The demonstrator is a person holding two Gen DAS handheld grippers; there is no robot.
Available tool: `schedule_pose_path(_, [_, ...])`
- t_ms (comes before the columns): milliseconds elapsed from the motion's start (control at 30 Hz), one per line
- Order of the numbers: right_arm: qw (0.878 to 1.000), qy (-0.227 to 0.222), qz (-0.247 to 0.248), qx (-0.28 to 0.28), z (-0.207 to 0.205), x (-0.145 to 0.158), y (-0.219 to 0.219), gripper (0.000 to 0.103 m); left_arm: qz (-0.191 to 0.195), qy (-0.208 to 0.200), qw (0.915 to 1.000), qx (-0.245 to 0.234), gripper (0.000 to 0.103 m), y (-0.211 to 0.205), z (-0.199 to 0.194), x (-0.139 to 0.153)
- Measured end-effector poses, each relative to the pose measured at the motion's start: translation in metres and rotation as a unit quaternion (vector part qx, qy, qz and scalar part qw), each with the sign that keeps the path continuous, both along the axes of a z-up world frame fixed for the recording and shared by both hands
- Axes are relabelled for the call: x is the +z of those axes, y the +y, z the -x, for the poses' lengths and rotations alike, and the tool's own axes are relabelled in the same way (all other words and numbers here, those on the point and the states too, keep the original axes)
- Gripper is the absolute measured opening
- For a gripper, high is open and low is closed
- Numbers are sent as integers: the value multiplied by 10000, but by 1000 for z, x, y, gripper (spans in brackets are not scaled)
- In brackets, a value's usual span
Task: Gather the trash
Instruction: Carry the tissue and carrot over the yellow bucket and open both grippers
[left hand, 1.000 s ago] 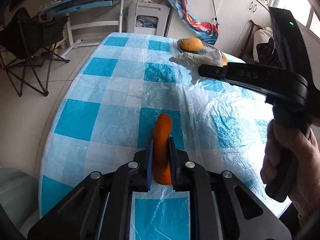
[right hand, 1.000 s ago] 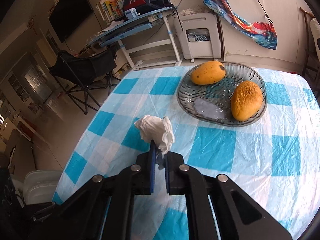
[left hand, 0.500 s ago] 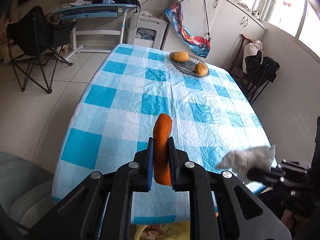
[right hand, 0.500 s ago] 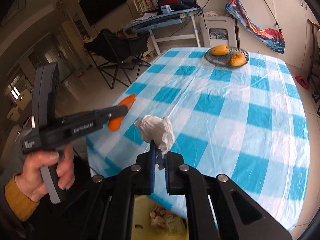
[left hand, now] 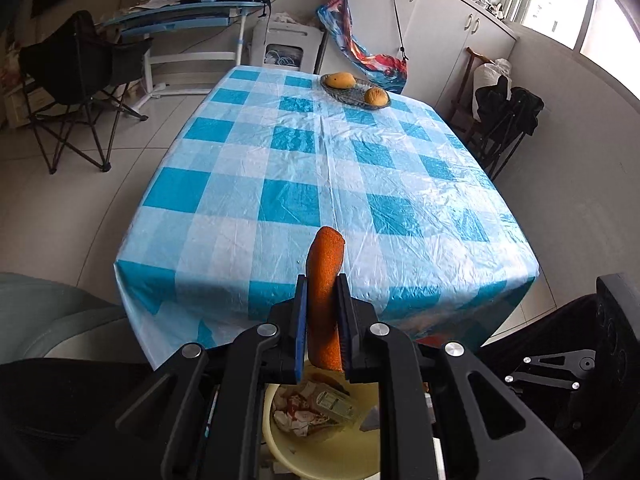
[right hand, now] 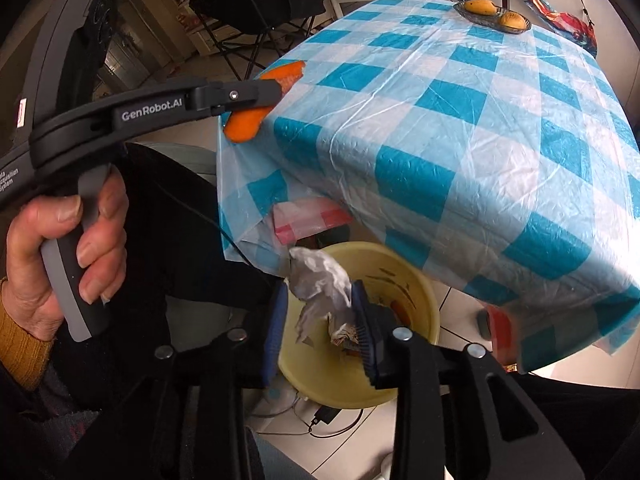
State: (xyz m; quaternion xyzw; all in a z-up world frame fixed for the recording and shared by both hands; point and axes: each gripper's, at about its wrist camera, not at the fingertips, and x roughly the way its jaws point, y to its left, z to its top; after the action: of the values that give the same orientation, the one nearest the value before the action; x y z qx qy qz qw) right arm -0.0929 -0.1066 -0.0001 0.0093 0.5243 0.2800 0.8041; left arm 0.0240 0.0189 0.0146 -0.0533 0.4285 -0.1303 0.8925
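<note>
My left gripper [left hand: 323, 285] is shut on a strip of orange peel [left hand: 325, 264], which sticks up between the pads just off the near edge of the blue-checked table [left hand: 248, 184]. In the right wrist view that gripper [right hand: 276, 90] and its peel [right hand: 244, 126] hang beside the table corner, with a hand [right hand: 60, 240] on the grip. My right gripper [right hand: 319, 291] is opening over a yellow bin [right hand: 416, 292]. A crumpled white tissue [right hand: 316, 272] hangs loose between its spreading jaws. The bin [left hand: 280, 452] holds wrappers and scraps.
A glass dish [left hand: 340, 96] with two mangoes stands at the table's far end. A black folding chair [left hand: 72, 80] and a desk are on the left, and another dark chair [left hand: 504, 120] is on the right. The tablecloth overhangs the bin.
Both grippers drew back from over the table to its near edge, above the bin. The right jaws, shut on the tissue before, have spread apart. The left still grips the peel.
</note>
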Motion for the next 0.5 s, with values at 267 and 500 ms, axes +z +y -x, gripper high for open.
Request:
schedule_pose_path(267, [9950,-596,-342,-726,10,14,-23,62,-109,374,9989,-277,13,-15,29,-15])
schedule_pose_path(500, [9878,-933,-551,-1122,13,20,-36,69,-410,842,9930,-718,23,-36,45,-39])
